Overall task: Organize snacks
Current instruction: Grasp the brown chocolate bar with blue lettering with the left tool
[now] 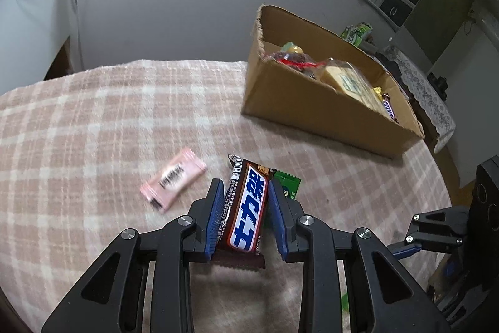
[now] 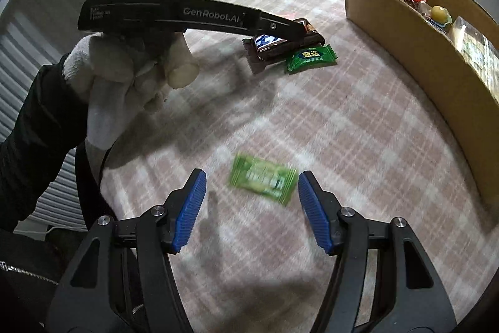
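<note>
A brown chocolate bar [image 1: 248, 208] with a blue and white label sits lengthwise between my left gripper's [image 1: 245, 183] blue pads, which are shut on it. The right wrist view shows that bar [image 2: 280, 47] low over the checked blanket, under the left gripper [image 2: 299, 30]; whether it touches the cloth I cannot tell. A dark green candy packet [image 2: 312, 58] lies right beside it. My right gripper [image 2: 252, 174] stands open just above a light green packet [image 2: 262, 178], pads apart from it. An open cardboard box [image 1: 312, 111] holds several snacks.
A pink packet [image 1: 173, 181] lies on the blanket [image 1: 93, 130] left of the left gripper. The box's long wall [image 2: 421, 52] runs along the right side. A white-gloved hand [image 2: 124, 77] in a dark sleeve holds the left gripper's handle. A wall stands beyond the bed.
</note>
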`<state>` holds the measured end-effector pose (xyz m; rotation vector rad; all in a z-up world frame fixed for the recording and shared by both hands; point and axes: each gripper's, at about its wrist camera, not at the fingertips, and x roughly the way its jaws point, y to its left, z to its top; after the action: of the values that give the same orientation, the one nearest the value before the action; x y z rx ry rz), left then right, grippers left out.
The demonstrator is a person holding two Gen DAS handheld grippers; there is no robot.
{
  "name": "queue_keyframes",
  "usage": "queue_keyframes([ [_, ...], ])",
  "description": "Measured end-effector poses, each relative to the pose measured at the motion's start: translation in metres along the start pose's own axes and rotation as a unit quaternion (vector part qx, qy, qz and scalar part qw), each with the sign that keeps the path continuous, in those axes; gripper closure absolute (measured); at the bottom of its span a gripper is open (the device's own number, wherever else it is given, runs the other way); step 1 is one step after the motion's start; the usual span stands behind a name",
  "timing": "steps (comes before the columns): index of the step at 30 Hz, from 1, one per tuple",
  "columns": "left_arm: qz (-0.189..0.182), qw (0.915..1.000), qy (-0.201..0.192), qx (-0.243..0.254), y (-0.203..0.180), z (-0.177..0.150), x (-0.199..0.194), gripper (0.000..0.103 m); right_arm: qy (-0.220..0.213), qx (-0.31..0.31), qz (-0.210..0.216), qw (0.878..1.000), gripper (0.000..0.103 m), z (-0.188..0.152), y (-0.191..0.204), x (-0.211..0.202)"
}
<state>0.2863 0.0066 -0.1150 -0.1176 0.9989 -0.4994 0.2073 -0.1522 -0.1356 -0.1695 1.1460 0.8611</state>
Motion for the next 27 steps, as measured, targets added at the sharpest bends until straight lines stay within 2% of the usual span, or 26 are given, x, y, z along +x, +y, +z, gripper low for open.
queue_keyframes([
  [6, 0.018, 0.9996, 0.004, 0.021, -0.01, -0.009, -0.002, 0.075, 0.006, -0.012, -0.003, 1.0, 0.039, -0.012, 0.013, -0.004],
  [8, 0.028, 0.9992, 0.003, 0.03, -0.013, -0.013, -0.006, 0.075, 0.004, -0.017, -0.023, 1.0, 0.039, -0.012, 0.016, -0.006],
  [13, 0.036, 0.9986, 0.005, 0.038, -0.014, -0.015, -0.007, 0.075, -0.001, 0.013, -0.031, 0.999, 0.039, -0.013, 0.015, -0.009],
  [17, 0.039, 0.9987, 0.006, 0.033, -0.014, -0.014, -0.004, 0.075, -0.004, 0.041, -0.068, 0.997, 0.039, -0.007, 0.015, 0.001],
  [22, 0.049, 0.9979, 0.005, 0.041, -0.02, -0.013, 0.003, 0.075, -0.012, 0.038, -0.105, 0.994, 0.039, 0.004, 0.024, 0.013],
  [27, 0.053, 0.9979, 0.0, 0.038, -0.021, -0.011, 0.006, 0.075, -0.011, 0.013, -0.148, 0.989, 0.049, 0.008, 0.031, 0.02],
])
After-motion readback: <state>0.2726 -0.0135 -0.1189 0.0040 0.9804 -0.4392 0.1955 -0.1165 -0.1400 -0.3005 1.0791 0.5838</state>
